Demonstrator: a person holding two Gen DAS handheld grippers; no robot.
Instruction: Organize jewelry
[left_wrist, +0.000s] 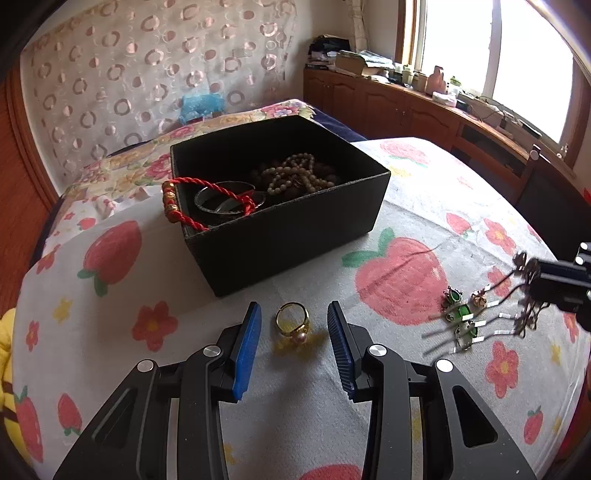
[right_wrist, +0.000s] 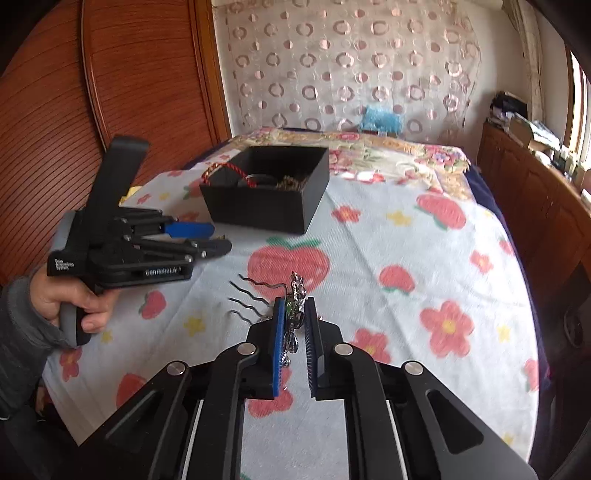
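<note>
left gripper (left_wrist: 294, 321) jaws wide apart astride a gold ring (left_wrist: 292, 321), right gripper (right_wrist: 294, 317) clamped on a hairpin bundle (right_wrist: 293, 295)

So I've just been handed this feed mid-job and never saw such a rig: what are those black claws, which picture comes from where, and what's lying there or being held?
Those are hand-held two-finger grippers, one per hand, each carrying a fisheye camera looking along its fingers. The left wrist view shows the left gripper open around a gold ring with a pink stone, which lies on the strawberry-print bedspread. Behind stands an open black box holding beads, bangles and a red cord. To the right lie small green-stone jewelry pieces. The right wrist view shows the right gripper shut on a silver ornamental hair comb with wavy prongs, lifted above the bedspread.
</note>
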